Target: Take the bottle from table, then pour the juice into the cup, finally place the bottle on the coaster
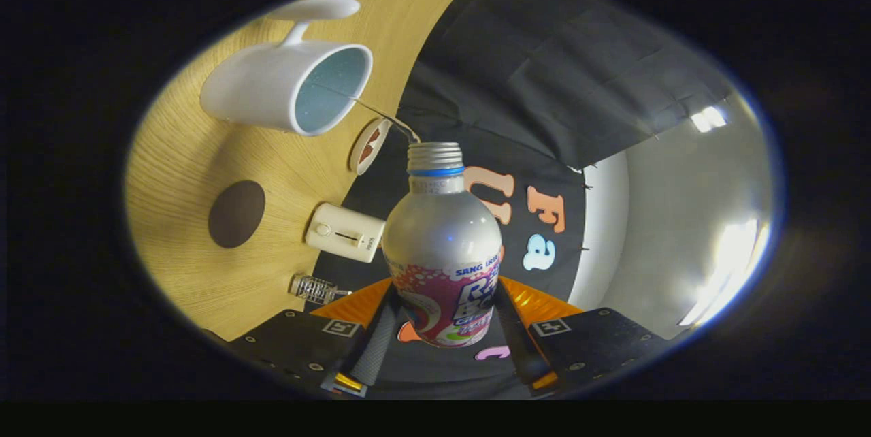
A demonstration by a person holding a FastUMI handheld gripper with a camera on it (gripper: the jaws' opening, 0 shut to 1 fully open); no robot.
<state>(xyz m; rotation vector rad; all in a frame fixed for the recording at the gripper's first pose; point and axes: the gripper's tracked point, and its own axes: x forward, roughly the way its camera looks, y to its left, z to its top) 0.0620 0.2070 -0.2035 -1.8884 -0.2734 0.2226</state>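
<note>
The gripper (442,348) holds the bottle (442,246) by its lower body, one finger on each side, tilted so a thin stream runs from its mouth into the cup (286,86); the smooth metal body looks stiff but slippery, so this low, firm hold seems right.

A silver bottle (442,246), clamped between the gripper (446,328) fingers, carries a pink label reading "SANG" above partly hidden large letters "Ra".

cream box device (344,232), small clear spring-like item (314,288) & round disc (369,146) on wood table (184,165).
</note>
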